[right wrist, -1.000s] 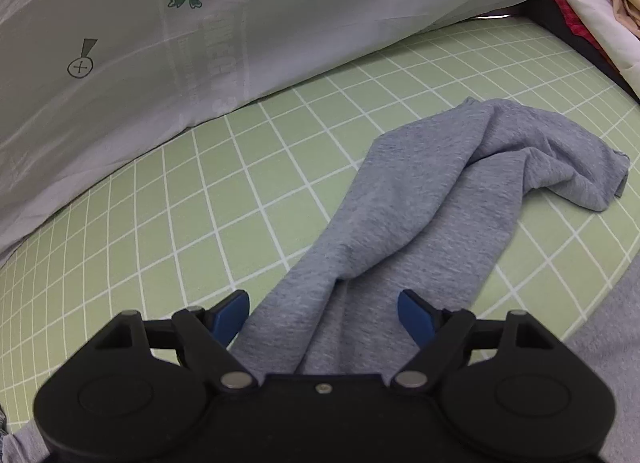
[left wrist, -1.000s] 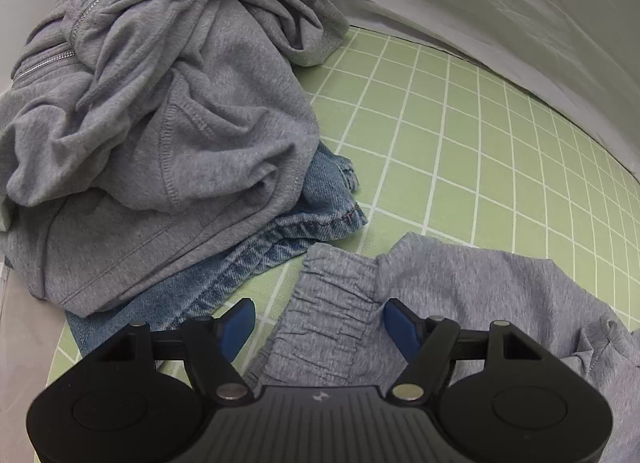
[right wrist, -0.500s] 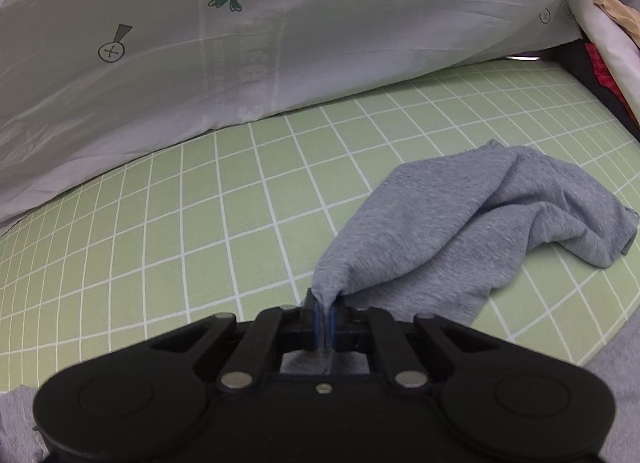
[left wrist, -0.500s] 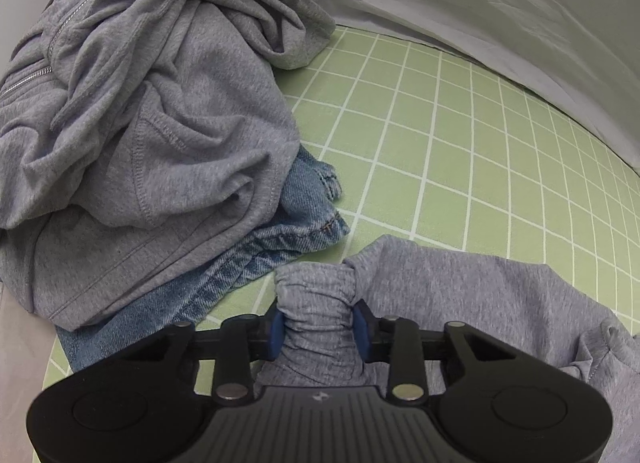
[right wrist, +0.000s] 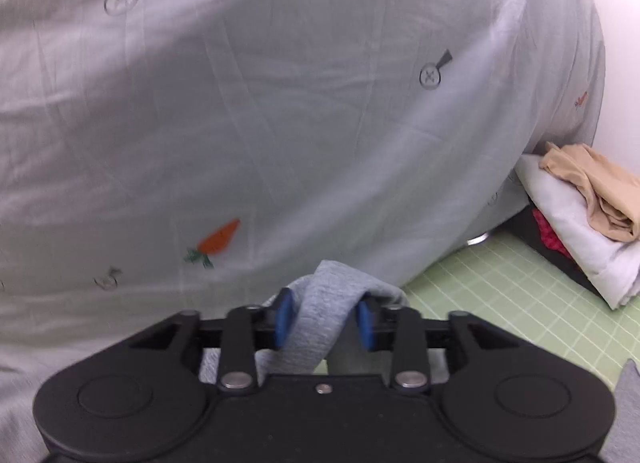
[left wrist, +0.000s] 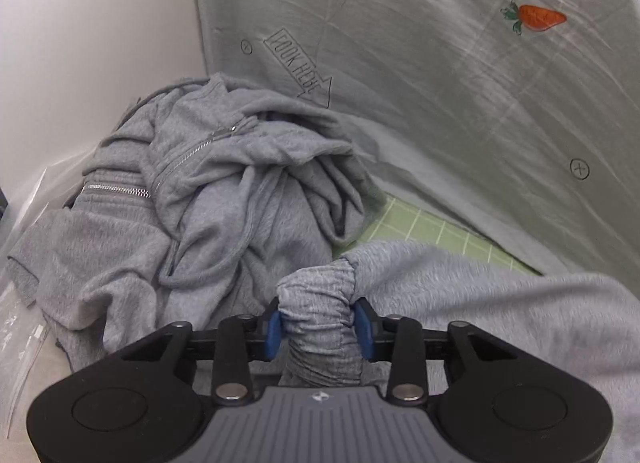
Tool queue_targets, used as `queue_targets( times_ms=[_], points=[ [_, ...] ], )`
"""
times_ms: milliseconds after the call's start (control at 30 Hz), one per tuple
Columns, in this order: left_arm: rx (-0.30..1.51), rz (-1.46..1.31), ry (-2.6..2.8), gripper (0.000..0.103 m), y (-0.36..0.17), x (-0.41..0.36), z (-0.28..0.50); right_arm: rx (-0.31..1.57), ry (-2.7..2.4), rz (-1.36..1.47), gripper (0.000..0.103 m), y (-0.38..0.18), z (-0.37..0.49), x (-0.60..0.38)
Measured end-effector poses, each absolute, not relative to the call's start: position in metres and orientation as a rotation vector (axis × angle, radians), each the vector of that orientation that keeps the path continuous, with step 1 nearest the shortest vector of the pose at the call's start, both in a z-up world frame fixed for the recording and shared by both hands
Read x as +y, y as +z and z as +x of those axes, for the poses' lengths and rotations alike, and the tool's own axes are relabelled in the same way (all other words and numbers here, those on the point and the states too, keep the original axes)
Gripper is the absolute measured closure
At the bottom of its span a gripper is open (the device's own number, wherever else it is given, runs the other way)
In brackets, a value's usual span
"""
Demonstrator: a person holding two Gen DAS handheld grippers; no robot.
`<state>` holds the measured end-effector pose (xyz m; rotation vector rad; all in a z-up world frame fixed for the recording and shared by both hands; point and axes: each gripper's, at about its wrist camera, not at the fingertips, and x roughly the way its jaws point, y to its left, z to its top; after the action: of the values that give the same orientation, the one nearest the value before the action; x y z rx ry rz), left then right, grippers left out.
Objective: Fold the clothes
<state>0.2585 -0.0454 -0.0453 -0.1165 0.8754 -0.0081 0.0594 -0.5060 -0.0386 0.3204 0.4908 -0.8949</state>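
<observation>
— How will the grey sweatpants (left wrist: 500,295) handle?

— Soft, light and floppy, we judge; best held at the waistband.

— Where are they?

— Between our jaws. The left gripper (left wrist: 319,327) pinches the gathered elastic waistband, the right gripper (right wrist: 323,323) a plain fold; both jaws are opening slightly. Heather-grey knit sags beyond them.

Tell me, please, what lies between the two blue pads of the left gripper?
In the left wrist view, the bunched, ribbed elastic end of the grey garment fills the gap of the left gripper. Both pads touch it while the jaws are opening.
</observation>
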Motion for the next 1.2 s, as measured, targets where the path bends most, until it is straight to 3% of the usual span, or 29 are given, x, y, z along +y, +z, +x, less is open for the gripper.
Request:
queue_targets(
  times_ms=[67,133,400,600,633,733,800,1100,1200],
  points=[
    [0.902,-0.117,-0.018,0.035,-0.049,-0.036,0.242,0.541,-0.852,0.324,0.027,-0.051,0.051,-0.491],
    [0.930,-0.105,-0.011,0.034,-0.054,-0.022,0.219,0.610,-0.816,0.314,0.022,-0.067,0.040,-0.468],
    [1.042,-0.036,0.030,0.025,-0.086,0.027,0.162,0.893,-0.677,0.374,0.020,-0.127,-0.004,-0.378],
    [1.092,-0.011,-0.059,0.025,-0.112,0.024,0.155,0.941,-0.625,0.431,0.020,-0.133,-0.026,-0.336],
    [1.101,-0.014,-0.058,0.026,-0.116,0.024,0.154,0.940,-0.622,0.425,0.020,-0.131,-0.028,-0.331],
    [1.107,-0.031,-0.080,0.069,-0.122,0.027,0.148,0.933,-0.622,0.408,0.020,-0.123,-0.034,-0.320],
    [1.092,-0.024,-0.100,0.090,-0.116,0.030,0.146,0.922,-0.626,0.426,0.020,-0.117,-0.039,-0.315],
    [1.051,-0.078,0.001,0.092,-0.096,0.074,0.141,0.888,-0.599,0.468,0.019,-0.090,-0.059,-0.291],
    [1.040,-0.052,0.031,0.078,-0.090,0.072,0.132,0.877,-0.576,0.433,0.018,-0.096,-0.071,-0.290]
  ],
)
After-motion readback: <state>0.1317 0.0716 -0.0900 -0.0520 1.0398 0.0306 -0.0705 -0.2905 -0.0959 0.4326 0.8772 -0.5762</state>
